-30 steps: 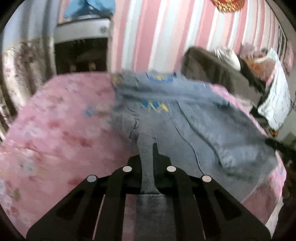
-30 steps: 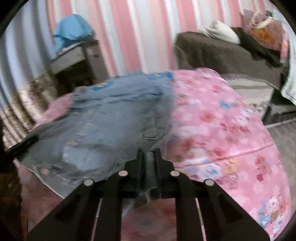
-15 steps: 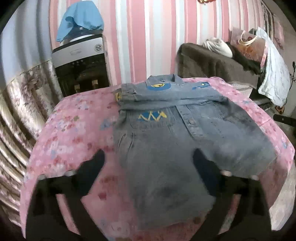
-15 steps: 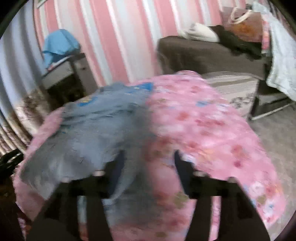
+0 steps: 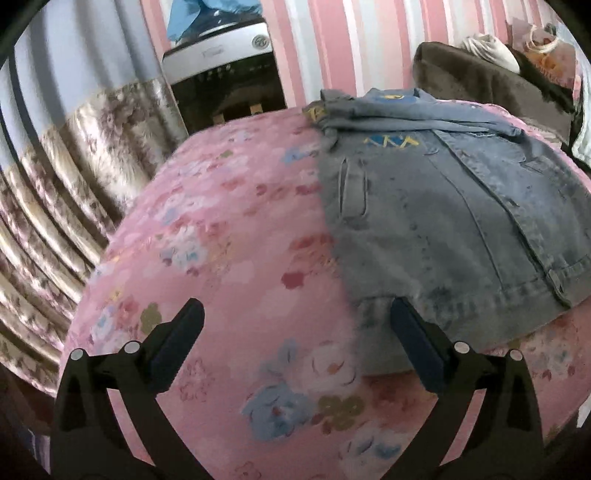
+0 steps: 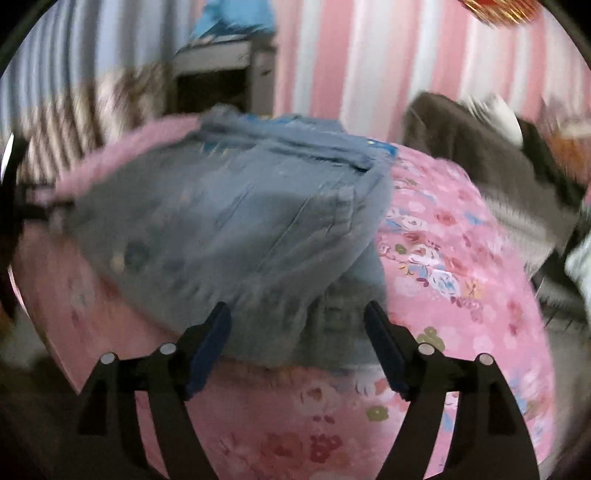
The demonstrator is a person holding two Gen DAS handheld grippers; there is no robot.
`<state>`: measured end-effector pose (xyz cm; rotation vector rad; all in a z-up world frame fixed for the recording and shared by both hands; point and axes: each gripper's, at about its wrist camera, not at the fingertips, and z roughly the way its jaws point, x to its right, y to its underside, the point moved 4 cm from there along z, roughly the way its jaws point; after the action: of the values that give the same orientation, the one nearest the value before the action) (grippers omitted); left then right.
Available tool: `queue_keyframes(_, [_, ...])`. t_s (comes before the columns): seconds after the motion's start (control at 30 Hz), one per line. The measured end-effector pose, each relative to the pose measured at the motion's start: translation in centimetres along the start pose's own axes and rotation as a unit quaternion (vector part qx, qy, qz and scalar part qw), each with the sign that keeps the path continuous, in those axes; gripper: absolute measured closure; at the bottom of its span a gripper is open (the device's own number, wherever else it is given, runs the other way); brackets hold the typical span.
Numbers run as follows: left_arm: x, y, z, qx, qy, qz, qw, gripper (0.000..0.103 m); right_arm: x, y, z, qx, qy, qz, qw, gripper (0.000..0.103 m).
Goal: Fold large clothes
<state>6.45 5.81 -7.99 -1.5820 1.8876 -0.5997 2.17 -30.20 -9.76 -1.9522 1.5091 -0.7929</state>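
The surface (image 5: 229,258) was covered in a pink floral cloth, and the denim jacket (image 5: 436,221) lay flat on its right half, sleeves folded across the top near the collar. Both tools were spread wide with nothing in them: the left tool (image 5: 295,328) sat at the jacket's near left hem corner, the right tool (image 6: 297,325) at the near hem. Behind was pink-striped wallpaper (image 5: 332,44), a water dispenser (image 5: 221,70), a floral curtain (image 5: 74,155) and a brown sofa (image 5: 480,81).

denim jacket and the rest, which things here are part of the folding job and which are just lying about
Part of the job:
denim jacket
pink floral table
left gripper, open
right gripper, open

Lying about:
brown sofa
white bundle on it
blue cloth
appliance
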Motion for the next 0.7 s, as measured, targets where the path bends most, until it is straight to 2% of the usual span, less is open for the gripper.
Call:
queue_keyframes(0.2, [-0.7, 0.7, 0.5, -0.009, 0.031, -0.036, 0.9988, 0.003, -0.8, 2.1, 1.5, -0.040, -0.020, -0.043, 0.998, 0.027])
queue_keyframes(0.23, [-0.6, 0.7, 0.5, -0.008, 0.031, -0.038, 0.9987, 0.003, -0.8, 2.2, 1.5, -0.032, -0.017, -0.045, 0.998, 0.027])
queue_keyframes(0.37, [0.3, 0.3, 0.6, 0.000, 0.041, -0.050, 0.9979, 0.003, 1.4, 0.9, 1.6, 0.011, 0.035, 0.024, 0.999, 0.027])
queue_keyframes(0.43, [0.8, 0.2, 0.8, -0.004, 0.041, -0.052, 0.9978, 0.003, 3.3, -0.3, 1.2, 0.051, 0.058, 0.086, 0.993, 0.027])
queue_keyframes(0.5, [1.5, 0.2, 0.8, -0.003, 0.047, -0.057, 0.9973, 0.003, 4.8, -1.2, 1.4, 0.061, 0.059, 0.128, 0.988, 0.028])
queue_keyframes(0.57, [2.3, 0.1, 0.5, 0.002, 0.069, -0.049, 0.9965, 0.003, 5.7, -1.7, 2.0, 0.056, 0.058, 0.156, 0.985, 0.045])
queue_keyframes(0.6, [2.8, 0.1, -0.1, 0.012, 0.093, -0.043, 0.9947, 0.003, 6.1, -2.2, 2.3, 0.053, 0.038, 0.168, 0.984, 0.068])
queue_keyframes(0.63, [3.3, 0.0, -0.7, 0.021, 0.125, -0.035, 0.9914, 0.003, 6.4, -2.7, 2.4, 0.055, 0.007, 0.186, 0.981, 0.080])
queue_keyframes(0.67, [4.0, -0.1, -1.5, 0.033, 0.162, -0.023, 0.9860, 0.003, 6.6, -3.2, 2.3, 0.063, -0.008, 0.200, 0.978, 0.082])
queue_keyframes(0.7, [4.5, -0.2, -2.0, 0.040, 0.181, -0.014, 0.9826, 0.003, 7.0, -4.0, 1.8, 0.078, -0.014, 0.213, 0.974, 0.085])
